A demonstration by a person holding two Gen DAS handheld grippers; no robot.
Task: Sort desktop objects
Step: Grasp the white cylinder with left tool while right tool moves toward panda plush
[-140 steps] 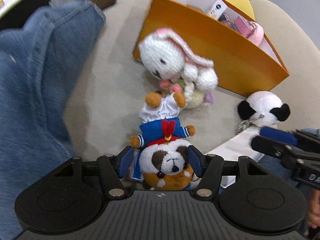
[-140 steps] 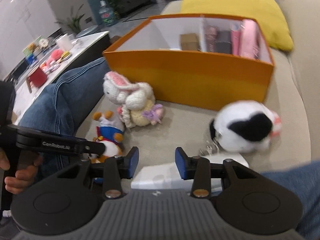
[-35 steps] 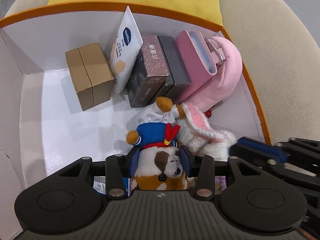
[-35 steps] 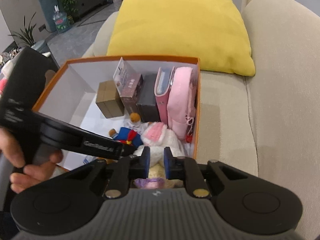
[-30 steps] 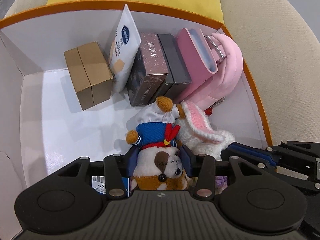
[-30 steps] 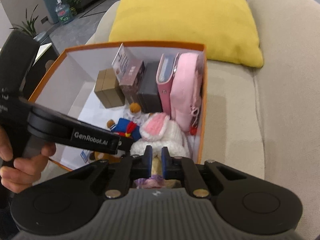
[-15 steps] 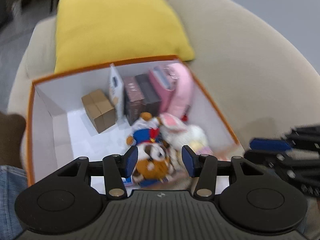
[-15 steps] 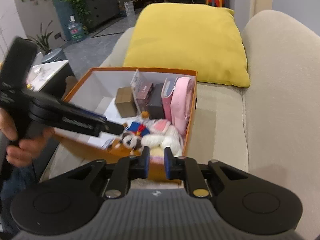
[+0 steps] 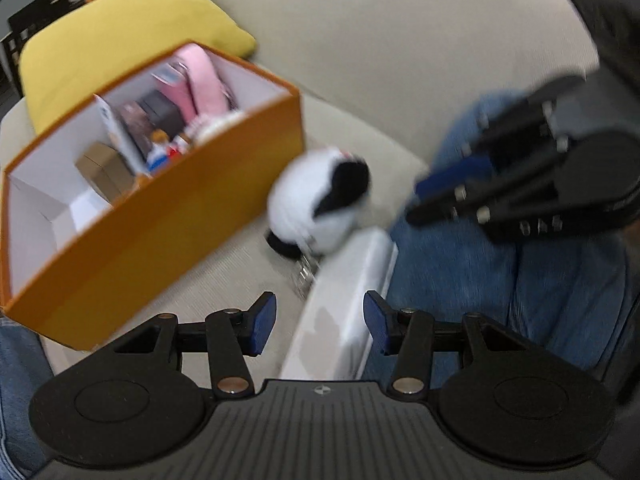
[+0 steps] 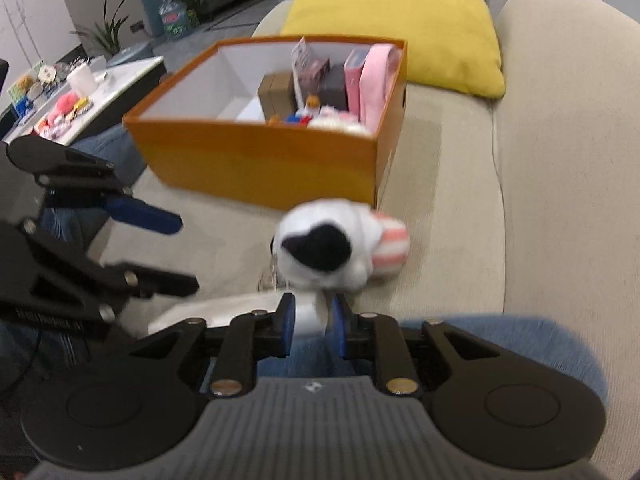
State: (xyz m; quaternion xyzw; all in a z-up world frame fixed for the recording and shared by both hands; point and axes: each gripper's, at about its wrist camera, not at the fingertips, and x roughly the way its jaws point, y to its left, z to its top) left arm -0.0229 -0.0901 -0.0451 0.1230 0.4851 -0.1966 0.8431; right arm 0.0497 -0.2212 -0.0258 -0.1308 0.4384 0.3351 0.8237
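Sofa (image 10: 460,184): beige, it carries everything; its back rises along the right edge of the right wrist view.
Yellow cushion (image 10: 400,20): at the far end of the seat, behind the box; its left part is cut off in the left wrist view.
Orange box (image 10: 260,164): stands on the seat in front of the cushion, open-topped with white inner walls. Inside, along the far and right walls, stand a brown carton (image 10: 276,92), dark packs and a pink pouch (image 10: 374,76); the small plush toys near its front wall are mostly hidden by that wall (only scraps of blue, red and pink show).
Person's legs (image 9: 500,248): in blue jeans, at the near edge of the seat, partly covered by both grippers.
White flat box (image 9: 340,312): lies on the seat beside the jeans, its near end hidden under the gripper bodies.
Panda plush (image 10: 320,248): black and white, on the seat between the orange box and the white flat box, touching the latter's far end; blurred, with a pink-striped part at its right side hard to make out.
Left gripper (image 9: 316,322): jaws spread wide, nothing pinched; the white flat box lies below the gap.
Right gripper (image 10: 314,316): jaws narrowly apart, just in front of the panda plush; something white shows between them (blur hides whether the pads touch it).
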